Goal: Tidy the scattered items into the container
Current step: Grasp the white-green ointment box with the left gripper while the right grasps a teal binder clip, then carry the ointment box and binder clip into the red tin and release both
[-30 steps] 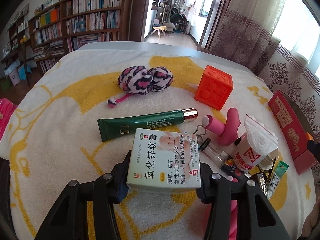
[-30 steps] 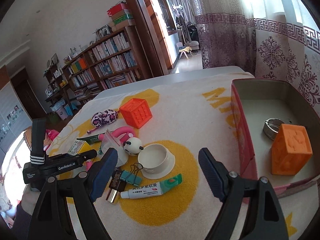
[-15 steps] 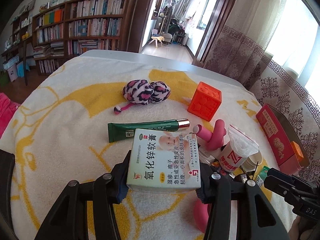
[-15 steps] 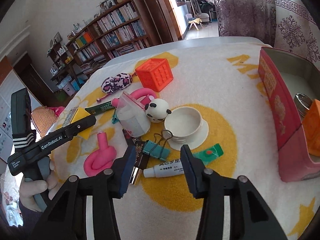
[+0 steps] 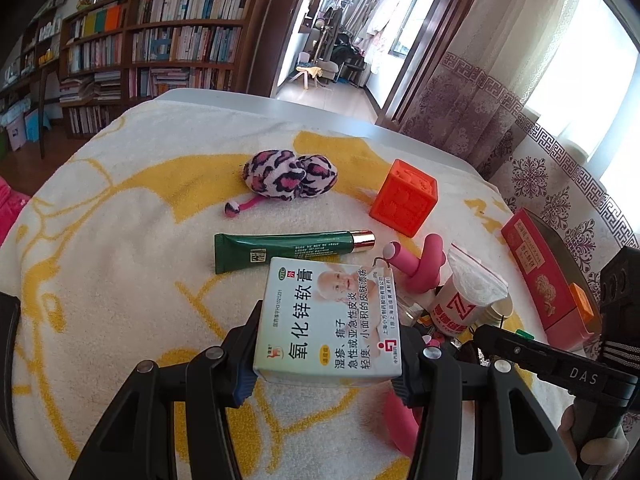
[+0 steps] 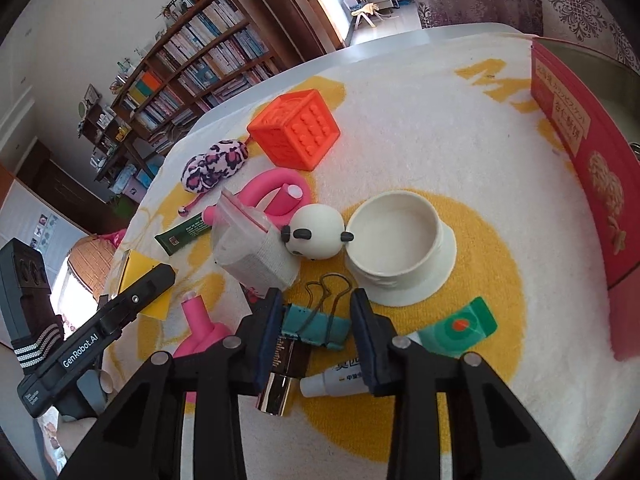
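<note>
My left gripper [image 5: 324,360] is shut on a white ointment box [image 5: 328,320] and holds it above the yellow-and-white towel. My right gripper [image 6: 316,320] is down over a teal binder clip [image 6: 316,326] that lies on the towel. Its jaws are closing, one on each side of the clip, with the pads close to the clip's ends. A brown and gold lipstick tube [image 6: 284,372] lies under the clip. The red tin container [image 6: 580,140] stands at the right, with an orange cube [image 5: 582,308] showing inside it.
Around the clip lie a white bowl [image 6: 400,248], a panda ball [image 6: 316,236], a bagged white roll [image 6: 248,248], a green-capped tube [image 6: 452,330] and pink rubber pieces [image 6: 200,332]. Farther off are an orange cube [image 5: 404,200], a leopard plush [image 5: 290,176] and a green tube [image 5: 288,246].
My right gripper has come down and forward over the pile, and its jaws have narrowed from wide open to around the binder clip. My left gripper has kept the box almost still.
</note>
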### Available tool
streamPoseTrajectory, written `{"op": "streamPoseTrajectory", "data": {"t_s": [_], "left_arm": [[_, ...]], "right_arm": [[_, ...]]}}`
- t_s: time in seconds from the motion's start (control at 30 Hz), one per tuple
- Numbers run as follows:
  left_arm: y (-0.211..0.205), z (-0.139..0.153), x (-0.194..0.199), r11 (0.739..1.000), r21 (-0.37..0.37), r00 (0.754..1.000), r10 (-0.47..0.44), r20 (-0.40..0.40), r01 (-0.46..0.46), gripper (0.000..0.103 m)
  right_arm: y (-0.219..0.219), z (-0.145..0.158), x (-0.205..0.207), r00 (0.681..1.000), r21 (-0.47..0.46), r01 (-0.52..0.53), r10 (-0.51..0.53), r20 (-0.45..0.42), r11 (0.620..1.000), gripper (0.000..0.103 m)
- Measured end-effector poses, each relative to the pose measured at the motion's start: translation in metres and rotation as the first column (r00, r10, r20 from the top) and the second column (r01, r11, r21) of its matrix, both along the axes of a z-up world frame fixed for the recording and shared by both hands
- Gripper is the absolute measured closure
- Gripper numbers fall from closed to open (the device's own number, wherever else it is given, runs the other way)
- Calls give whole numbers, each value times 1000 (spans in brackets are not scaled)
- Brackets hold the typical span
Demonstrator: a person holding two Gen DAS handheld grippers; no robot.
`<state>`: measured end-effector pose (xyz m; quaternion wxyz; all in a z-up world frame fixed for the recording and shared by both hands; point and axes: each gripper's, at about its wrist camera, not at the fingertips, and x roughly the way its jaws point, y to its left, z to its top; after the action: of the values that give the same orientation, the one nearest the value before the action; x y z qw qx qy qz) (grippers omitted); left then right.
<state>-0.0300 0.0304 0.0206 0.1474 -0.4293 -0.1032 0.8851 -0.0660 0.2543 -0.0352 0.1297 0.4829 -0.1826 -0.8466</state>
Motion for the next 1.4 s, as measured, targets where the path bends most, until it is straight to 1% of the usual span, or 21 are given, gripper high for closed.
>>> {"op": "streamPoseTrajectory", "data": {"t_s": [0.07,0.2,0.33,0.5,0.67,0.83,0.97,1.13,1.27,1.4], "left_arm": [[-1,-1,-1,1000,2,1000,3,6,-3,49],[-1,-1,-1,1000,4,1000,1,3,-1,49],[1,-1,-1,1000,-7,1000,2,-1,-2,49],[7,4,-1,1000,-20,1000,6,-9,-7,49],[21,17,4,999,-39,999,-11,-40,9,49],[43,35,8,998,-43,997,-41,-72,38,49],[71,49,12,996,-37,991,-88,-97,85,49],[120,63,14,983,-26,977,-185,-106,184,49],[169,68,16,961,-27,956,-277,-102,275,49],[222,75,19,926,-22,921,-377,-101,377,49]], "right_arm": [[0,1,3,1000,10,3,-3,-13,1000,66],[8,5,7,1000,-45,9,-10,-26,999,66],[19,21,14,997,-75,31,-36,-70,997,66],[39,40,23,989,-86,70,-80,-121,994,66],[71,53,31,973,-104,140,-157,-169,985,66],[114,65,44,945,-120,231,-252,-211,966,66],[153,72,55,910,-125,317,-339,-239,940,66],[192,84,68,858,-86,412,-418,-298,907,66],[213,86,77,830,-61,459,-453,-327,886,66],[227,83,81,819,-50,480,-467,-333,876,66]]}}
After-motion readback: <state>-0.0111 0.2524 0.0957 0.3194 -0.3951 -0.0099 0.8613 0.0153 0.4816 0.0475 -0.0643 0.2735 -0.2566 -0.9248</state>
